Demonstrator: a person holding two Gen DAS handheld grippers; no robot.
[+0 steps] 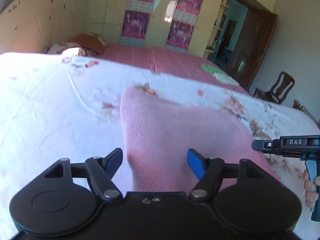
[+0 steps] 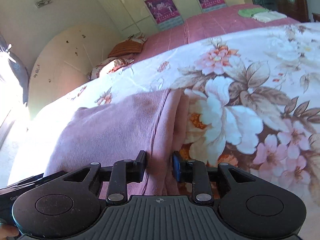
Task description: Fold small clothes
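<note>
Left wrist view shows the left claw point(image 1: 155, 161) hovering over a pink ribbed garment point(image 1: 172, 140) that lies on a white flowered bedspread point(image 1: 50, 104). Its two blue-padded fingers point(image 1: 195, 163) stand wide apart, released, with the near end of the garment between them but neither pad pressing on it. The garment's far end rounds off toward the middle of the bedspread, and its cloth runs off toward the right claw, whose black body marked "DAS" point(image 1: 290, 144) enters from the right edge, held by a person's hand point(image 1: 311, 188) on a teal grip.

Right wrist view shows the right claw point(image 2: 159, 166) at the folded edge of the same pink garment point(image 2: 112, 128). Its fingers point(image 2: 177, 168) stand narrowly apart with a thick fold of pink cloth passing between them; whether the pads pinch that fold or only sit beside it cannot be told. The garment spreads out from the claw across the bedspread point(image 2: 250, 92), with large pale flowers and brown leaves printed just beside its hem.

Beyond the bedspread, a pink bed cover point(image 1: 170, 60) stretches away. On its far corner lie a green cloth point(image 2: 248, 12) and a white folded cloth point(image 2: 268, 16), touching each other. Pillows point(image 2: 128, 48) sit at the head of the bed, well apart from the garment. A pale wardrobe carries purple posters point(image 1: 138, 12) behind the bed.
</note>
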